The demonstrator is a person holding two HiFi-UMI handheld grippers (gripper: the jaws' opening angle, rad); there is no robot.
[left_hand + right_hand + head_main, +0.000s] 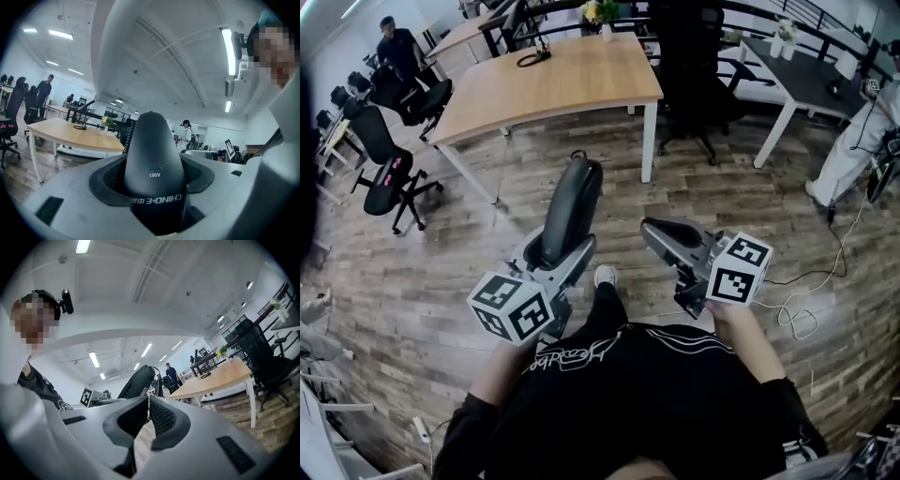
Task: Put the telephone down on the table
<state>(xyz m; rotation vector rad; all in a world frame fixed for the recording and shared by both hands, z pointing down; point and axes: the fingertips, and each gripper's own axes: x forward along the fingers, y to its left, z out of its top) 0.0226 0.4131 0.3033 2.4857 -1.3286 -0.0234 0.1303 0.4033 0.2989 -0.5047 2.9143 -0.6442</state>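
Note:
A black telephone handset (573,199) stands up between the jaws of my left gripper (555,255), which is shut on its lower part, held over the floor. In the left gripper view the handset (152,161) fills the gap between the two grey pads. A light wooden table (553,84) stands ahead, beyond both grippers. My right gripper (653,232) is to the right of the handset, shut with nothing in it. In the right gripper view its pads (159,418) meet, and the handset (138,379) with its coiled cord (159,380) shows to the left beyond them.
A looped black cable (534,58) and a flower vase (605,17) sit at the table's far side. Black office chairs (389,173) stand left and behind the table. A dark table (811,75) is at right. A person in white (853,141) and a floor cable (802,314) are at right.

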